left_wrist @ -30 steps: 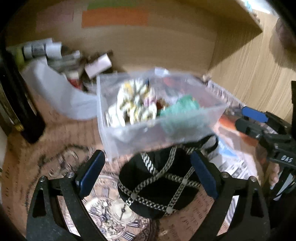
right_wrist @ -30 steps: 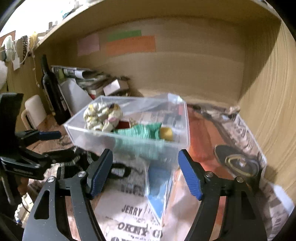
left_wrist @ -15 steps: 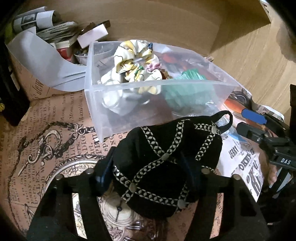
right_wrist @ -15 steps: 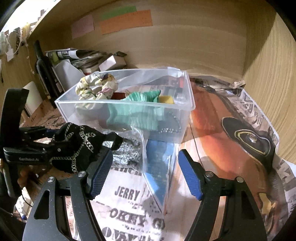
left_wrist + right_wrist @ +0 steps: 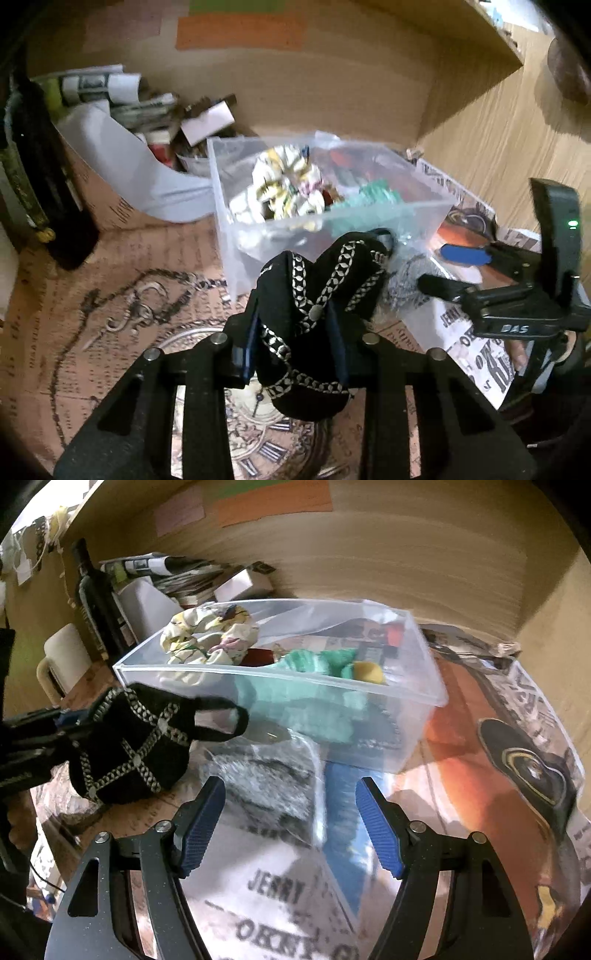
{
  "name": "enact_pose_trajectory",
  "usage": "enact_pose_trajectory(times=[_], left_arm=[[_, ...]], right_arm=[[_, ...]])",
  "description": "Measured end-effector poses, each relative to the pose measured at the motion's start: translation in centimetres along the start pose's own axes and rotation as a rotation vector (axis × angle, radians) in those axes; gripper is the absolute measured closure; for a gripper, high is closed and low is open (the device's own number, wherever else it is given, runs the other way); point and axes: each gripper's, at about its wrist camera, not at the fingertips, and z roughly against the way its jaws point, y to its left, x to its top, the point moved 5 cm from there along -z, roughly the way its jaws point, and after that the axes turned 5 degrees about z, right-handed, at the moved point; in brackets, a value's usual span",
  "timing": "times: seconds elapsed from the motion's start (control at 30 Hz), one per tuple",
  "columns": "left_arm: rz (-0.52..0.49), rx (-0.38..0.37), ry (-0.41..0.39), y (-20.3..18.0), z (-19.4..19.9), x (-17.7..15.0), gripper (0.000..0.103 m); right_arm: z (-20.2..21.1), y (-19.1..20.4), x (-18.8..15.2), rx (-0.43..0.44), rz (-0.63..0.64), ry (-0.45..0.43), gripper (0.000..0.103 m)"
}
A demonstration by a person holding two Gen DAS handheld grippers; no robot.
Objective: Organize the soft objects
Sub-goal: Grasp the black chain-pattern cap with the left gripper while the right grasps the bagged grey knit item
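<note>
My left gripper (image 5: 295, 332) is shut on a black soft pouch (image 5: 317, 306) with silver chain trim and holds it lifted just in front of the clear plastic bin (image 5: 236, 206). The pouch also shows in the right wrist view (image 5: 129, 742), held at the left. The bin (image 5: 424, 701) holds a floral scrunchie (image 5: 207, 635), a green knit piece (image 5: 314, 661) and a yellow item (image 5: 367, 672). My right gripper (image 5: 288, 823) is open and empty, above a clear bag with a grey fuzzy item (image 5: 269, 782) that lies in front of the bin.
A dark bottle (image 5: 40, 177) stands at the left. Papers and small boxes (image 5: 155, 110) are piled at the back left. Wooden walls (image 5: 480, 122) close the back and right. Printed paper (image 5: 280, 904) covers the surface. A white mug (image 5: 62, 661) stands at the far left.
My left gripper closed on the black pouch and lifted it off the surface toward the bin. My right gripper came lower and closer to the grey fuzzy bag, still open.
</note>
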Motion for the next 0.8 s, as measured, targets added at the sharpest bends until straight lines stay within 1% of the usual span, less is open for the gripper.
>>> enact_pose_trajectory(times=[0.13, 0.27, 0.3, 0.33, 0.37, 0.4, 0.47, 0.6, 0.8], left_arm=[[0.0, 0.004, -0.043, 0.1, 1.2, 0.6, 0.071], [0.002, 0.004, -0.067, 0.0, 2.0, 0.9, 0.071], [0.001, 0.006, -0.071, -0.1, 2.1, 1.0, 0.071], [-0.002, 0.007, -0.075, -0.1, 2.2, 1.1, 0.071], [-0.003, 0.008, -0.077, -0.2, 2.4, 1.0, 0.071], [-0.005, 0.009, -0.081, -0.3, 2.5, 1.2, 0.071], [-0.006, 0.009, -0.087, -0.2, 2.3, 1.4, 0.071], [-0.003, 0.001, -0.105, -0.3, 2.7, 2.0, 0.071], [-0.018, -0.01, -0.141, -0.9, 3.3, 3.3, 0.071]], right_arm=[[-1.6, 0.7, 0.4, 0.032, 0.014, 0.04, 0.033], [-2.5, 1.1, 0.3, 0.061, 0.024, 0.062, 0.034], [-2.5, 1.1, 0.3, 0.066, 0.024, 0.062, 0.044], [-2.5, 1.2, 0.2, 0.081, 0.024, 0.06, 0.051], [-2.5, 1.3, 0.1, 0.091, 0.025, 0.063, 0.056], [-2.4, 1.4, 0.0, 0.077, 0.03, 0.059, 0.062], [-2.0, 1.7, -0.1, 0.059, 0.047, 0.044, 0.068], [-0.8, 1.7, -0.2, 0.052, 0.045, 0.007, 0.075], [2.6, 1.5, 0.5, 0.051, 0.035, -0.078, 0.075]])
